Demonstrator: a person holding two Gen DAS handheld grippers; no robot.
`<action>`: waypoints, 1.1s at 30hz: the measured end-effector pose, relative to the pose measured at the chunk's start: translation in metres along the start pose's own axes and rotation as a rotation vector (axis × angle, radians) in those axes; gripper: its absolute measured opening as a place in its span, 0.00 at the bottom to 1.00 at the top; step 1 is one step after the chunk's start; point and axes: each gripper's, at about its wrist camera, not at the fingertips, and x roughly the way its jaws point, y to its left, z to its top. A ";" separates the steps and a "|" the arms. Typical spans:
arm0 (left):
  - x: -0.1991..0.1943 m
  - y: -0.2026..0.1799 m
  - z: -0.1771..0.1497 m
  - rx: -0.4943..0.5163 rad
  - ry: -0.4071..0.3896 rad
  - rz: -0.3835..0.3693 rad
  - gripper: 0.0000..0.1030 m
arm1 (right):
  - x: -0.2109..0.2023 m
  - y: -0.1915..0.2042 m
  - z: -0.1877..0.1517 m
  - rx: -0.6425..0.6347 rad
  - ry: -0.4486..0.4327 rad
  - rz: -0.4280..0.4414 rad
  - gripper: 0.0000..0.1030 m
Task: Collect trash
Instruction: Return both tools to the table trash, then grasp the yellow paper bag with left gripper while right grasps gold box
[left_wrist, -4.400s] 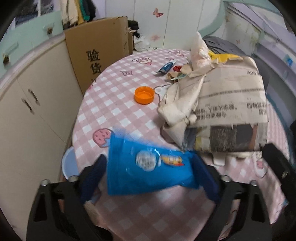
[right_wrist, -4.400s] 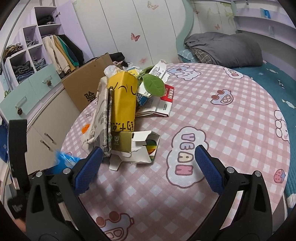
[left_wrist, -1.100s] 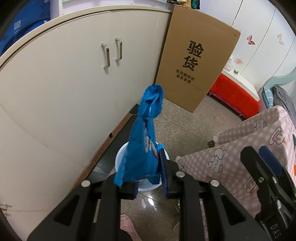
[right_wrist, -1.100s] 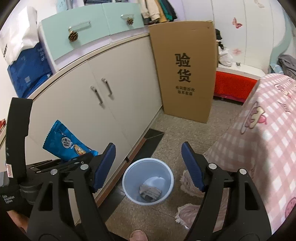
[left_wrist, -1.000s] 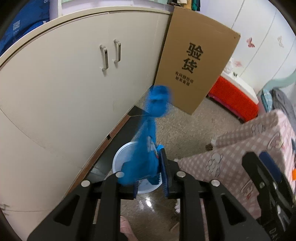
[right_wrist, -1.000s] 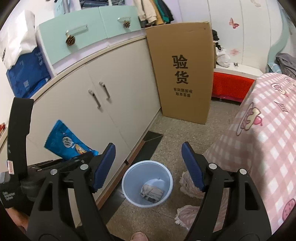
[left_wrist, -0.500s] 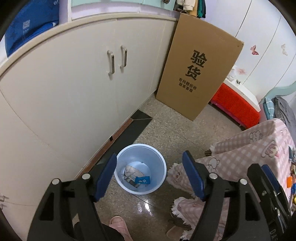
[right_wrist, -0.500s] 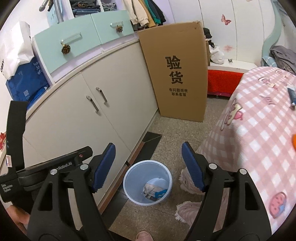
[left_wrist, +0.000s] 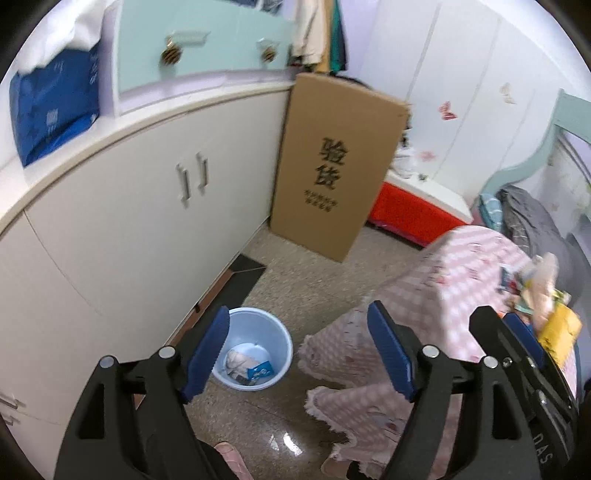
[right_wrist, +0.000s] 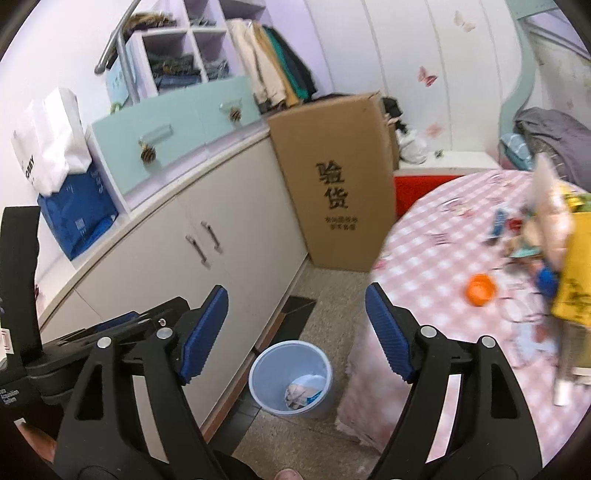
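Observation:
A pale blue trash bin (left_wrist: 255, 352) stands on the floor by the cabinet; it also shows in the right wrist view (right_wrist: 291, 376). The blue snack wrapper (left_wrist: 260, 370) lies inside it with crumpled paper. My left gripper (left_wrist: 299, 350) is open and empty, held above the bin. My right gripper (right_wrist: 297, 328) is open and empty, also above the bin. More trash lies on the pink checked table (right_wrist: 443, 266): an orange cap (right_wrist: 480, 290), a yellow carton (right_wrist: 572, 273) and papers.
White cabinets (left_wrist: 147, 206) run along the left. A tall cardboard box (left_wrist: 332, 184) leans against them. A red bench (left_wrist: 413, 210) stands behind the table. The tablecloth edge (left_wrist: 351, 354) hangs close to the bin. A slipper (left_wrist: 229, 458) is at the bottom edge.
My left gripper opened and the blue wrapper dropped into the bin. Both grippers have since lifted and turned toward the table.

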 end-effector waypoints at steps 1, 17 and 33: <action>-0.006 -0.007 -0.002 0.010 -0.007 -0.008 0.75 | -0.012 -0.007 0.000 0.009 -0.013 -0.009 0.74; -0.030 -0.146 -0.061 0.268 0.043 -0.146 0.77 | -0.121 -0.142 -0.037 0.183 -0.056 -0.350 0.92; -0.007 -0.190 -0.073 0.351 0.099 -0.119 0.77 | -0.068 -0.198 -0.045 0.190 0.174 -0.380 0.82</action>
